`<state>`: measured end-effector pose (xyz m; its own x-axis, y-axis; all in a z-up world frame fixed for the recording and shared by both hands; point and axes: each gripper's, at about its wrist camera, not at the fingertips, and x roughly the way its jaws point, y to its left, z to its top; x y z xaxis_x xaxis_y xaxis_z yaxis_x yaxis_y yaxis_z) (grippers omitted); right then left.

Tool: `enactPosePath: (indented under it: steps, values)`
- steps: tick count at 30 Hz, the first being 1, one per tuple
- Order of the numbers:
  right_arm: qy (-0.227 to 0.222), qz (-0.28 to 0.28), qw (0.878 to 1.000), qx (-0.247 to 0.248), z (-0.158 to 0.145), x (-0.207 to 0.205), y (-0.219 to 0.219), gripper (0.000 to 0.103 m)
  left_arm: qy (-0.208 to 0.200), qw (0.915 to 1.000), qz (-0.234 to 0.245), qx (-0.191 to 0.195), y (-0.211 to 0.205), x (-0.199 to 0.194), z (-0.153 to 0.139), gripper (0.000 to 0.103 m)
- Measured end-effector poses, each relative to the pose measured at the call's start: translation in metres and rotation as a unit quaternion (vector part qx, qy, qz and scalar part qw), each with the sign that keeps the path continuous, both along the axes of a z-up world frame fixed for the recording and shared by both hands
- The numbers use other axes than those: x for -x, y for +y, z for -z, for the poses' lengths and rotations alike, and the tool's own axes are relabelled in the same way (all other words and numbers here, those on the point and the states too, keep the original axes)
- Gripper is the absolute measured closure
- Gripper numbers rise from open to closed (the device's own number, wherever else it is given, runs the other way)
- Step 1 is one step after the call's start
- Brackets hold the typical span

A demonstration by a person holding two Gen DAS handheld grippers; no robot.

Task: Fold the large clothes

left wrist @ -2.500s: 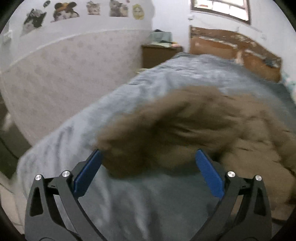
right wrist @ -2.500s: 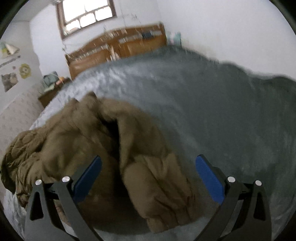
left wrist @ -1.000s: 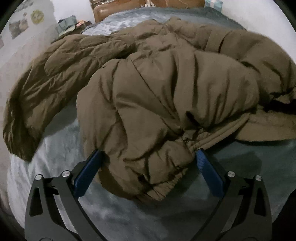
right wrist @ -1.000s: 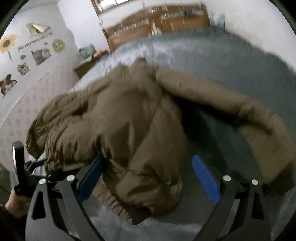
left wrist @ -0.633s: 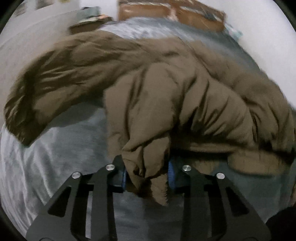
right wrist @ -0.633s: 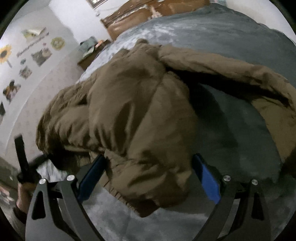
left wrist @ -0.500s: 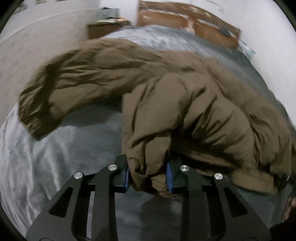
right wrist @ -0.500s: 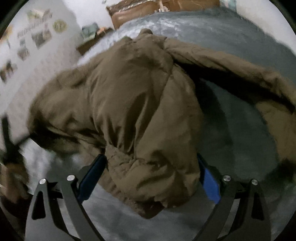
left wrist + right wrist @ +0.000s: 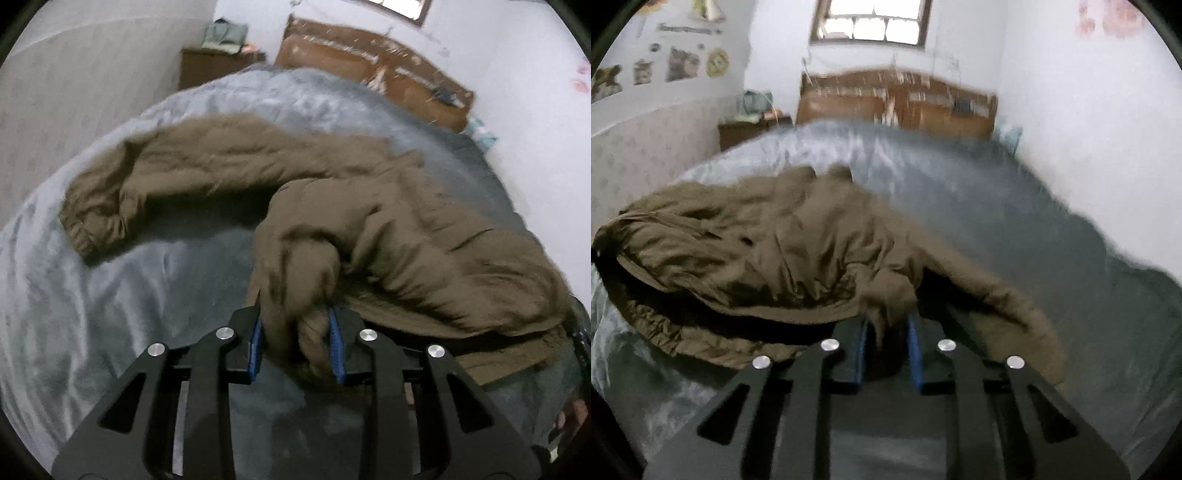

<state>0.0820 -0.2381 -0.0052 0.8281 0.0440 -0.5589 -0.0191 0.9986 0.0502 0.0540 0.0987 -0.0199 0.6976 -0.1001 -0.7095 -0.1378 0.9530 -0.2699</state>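
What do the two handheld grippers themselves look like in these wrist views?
The left gripper and right gripper look alike: matte black linkage arms with elongated cut-out slots, four round silver pivot pins on each, and flat blue pads lining the inside of the fingers. No cables, labels or sleeves are visible.

Dim, cool indoor light. Sole bright source: window, blown out white. Heavy motion blur across headboard, blanket and jacket. Strong fisheye bending, black vignette at corners. Soft shadow under jacket folds.
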Motion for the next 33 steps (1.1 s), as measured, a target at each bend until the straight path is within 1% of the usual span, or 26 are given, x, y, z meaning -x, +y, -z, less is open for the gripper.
enactPosePath:
  steps: [1,2,3,4,6,7,8,9,10,11,12,15,16,18,20,22,24,25,26,27,28,29,30,31,33]
  values:
    - [0.015,-0.015,1.0,0.008,-0.002,0.006,0.001,0.086,-0.004,1.0,0.006,0.007,0.002,0.01,-0.009,0.075]
    - [0.033,-0.041,0.999,0.004,-0.002,0.005,0.003,0.087,-0.007,0.9999,0.012,0.009,0.005,0.02,-0.02,0.075]
    - [0.036,-0.054,0.998,-0.002,-0.003,0.003,0.006,0.087,-0.008,0.9999,0.013,0.003,0.008,0.028,-0.026,0.076]
    - [0.055,-0.085,0.995,-0.009,0.001,0.005,0.011,0.087,-0.009,0.9999,0.012,-0.008,0.013,0.032,-0.032,0.076]
    - [0.075,-0.126,0.989,-0.012,0.005,0.009,0.012,0.087,0.0,0.9989,0.007,-0.047,0.018,0.036,-0.037,0.076]
    - [0.074,-0.137,0.987,-0.024,0.003,0.013,0.01,0.083,0.007,0.9976,0.002,-0.069,0.021,0.037,-0.038,0.076]
    - [0.066,-0.132,0.988,-0.038,-0.002,0.019,0.002,0.073,0.017,0.9961,0.002,-0.086,0.026,0.038,-0.038,0.074]
    - [0.06,-0.116,0.989,-0.069,-0.007,0.018,-0.01,0.035,0.019,0.9959,0.002,-0.088,0.036,0.044,-0.04,0.063]
    - [0.058,-0.1,0.989,-0.093,-0.008,0.014,-0.019,0.005,0.016,0.9956,-0.003,-0.093,0.036,0.038,-0.041,0.038]
    - [0.051,-0.08,0.988,-0.125,-0.009,0.009,-0.03,0.004,0.009,0.9943,-0.018,-0.105,0.038,0.033,-0.042,0.021]
    - [0.05,-0.068,0.986,-0.142,-0.007,0.005,-0.036,0.004,0.007,0.9932,-0.029,-0.112,0.039,0.027,-0.041,0.003]
    - [0.081,-0.023,0.982,-0.167,0.018,-0.027,-0.047,0.004,0.018,0.9934,-0.019,-0.112,0.031,0.014,-0.037,0.003]
    - [0.093,-0.001,0.981,-0.169,0.027,-0.042,-0.05,0.004,0.032,0.993,-0.011,-0.113,0.021,0.0,-0.032,0.003]
    - [0.114,0.008,0.974,-0.197,0.042,-0.064,-0.049,0.004,0.057,0.9922,0.009,-0.111,0.002,-0.019,-0.02,0.003]
    - [0.124,0.026,0.969,-0.213,0.055,-0.078,-0.053,0.004,0.077,0.9888,0.023,-0.126,-0.02,-0.041,-0.001,0.003]
    - [0.121,0.039,0.971,-0.203,0.065,-0.086,-0.05,0.004,0.107,0.9824,0.033,-0.149,-0.038,-0.062,0.023,0.003]
    - [0.126,0.039,0.971,-0.197,0.076,-0.087,-0.047,0.004,0.127,0.978,0.032,-0.162,-0.046,-0.076,0.044,0.003]
    - [0.132,0.032,0.97,-0.203,0.084,-0.088,-0.047,0.004,0.136,0.977,0.027,-0.162,-0.046,-0.081,0.058,0.006]
    - [0.142,0.027,0.968,-0.205,0.09,-0.09,-0.047,0.004,0.14,0.9769,0.024,-0.159,-0.044,-0.083,0.067,0.012]
    - [0.146,0.026,0.968,-0.202,0.092,-0.088,-0.048,0.004,0.146,0.9779,0.022,-0.148,-0.039,-0.084,0.074,0.039]
    - [0.149,0.024,0.969,-0.194,0.095,-0.089,-0.047,0.004,0.152,0.9799,0.023,-0.128,-0.034,-0.084,0.079,0.058]
    - [0.15,0.02,0.97,-0.191,0.097,-0.09,-0.046,0.004,0.148,0.9829,0.017,-0.108,-0.025,-0.083,0.079,0.063]
    - [0.154,0.014,0.969,-0.193,0.099,-0.093,-0.044,0.004,0.142,0.9846,0.011,-0.101,-0.019,-0.082,0.077,0.075]
    - [0.162,0.007,0.966,-0.202,0.103,-0.094,-0.042,0.004,0.134,0.9863,-0.003,-0.095,-0.008,-0.078,0.074,0.081]
    - [0.175,-0.007,0.962,-0.212,0.107,-0.097,-0.035,0.004,0.127,0.9881,-0.032,-0.081,0.007,-0.072,0.075,0.085]
